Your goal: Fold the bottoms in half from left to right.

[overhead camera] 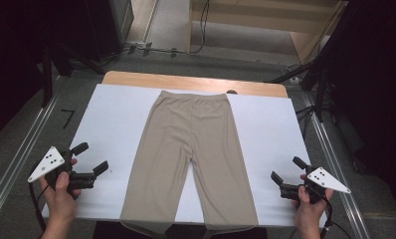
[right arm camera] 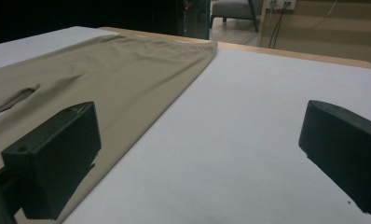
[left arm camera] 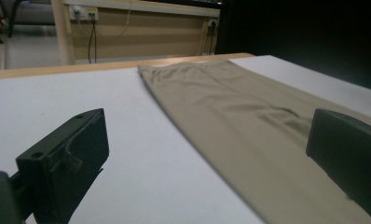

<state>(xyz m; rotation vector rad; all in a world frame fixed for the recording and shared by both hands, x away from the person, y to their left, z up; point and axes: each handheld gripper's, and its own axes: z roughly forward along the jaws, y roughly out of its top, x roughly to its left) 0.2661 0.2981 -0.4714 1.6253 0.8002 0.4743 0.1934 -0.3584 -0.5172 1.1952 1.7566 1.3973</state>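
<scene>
Centre of high view: beige trousers (overhead camera: 188, 159) flat on white table (overhead camera: 111, 124), waistband toward top, hems over bottom edge. My left claw (overhead camera: 92, 158) lower left, right claw (overhead camera: 285, 170) lower right, both wide open, empty, beside trouser legs. Claw views add far-wall sockets (left arm camera: 83, 13).

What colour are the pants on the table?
The pants are plain beige, with no pattern. The high view shows them best.
</scene>
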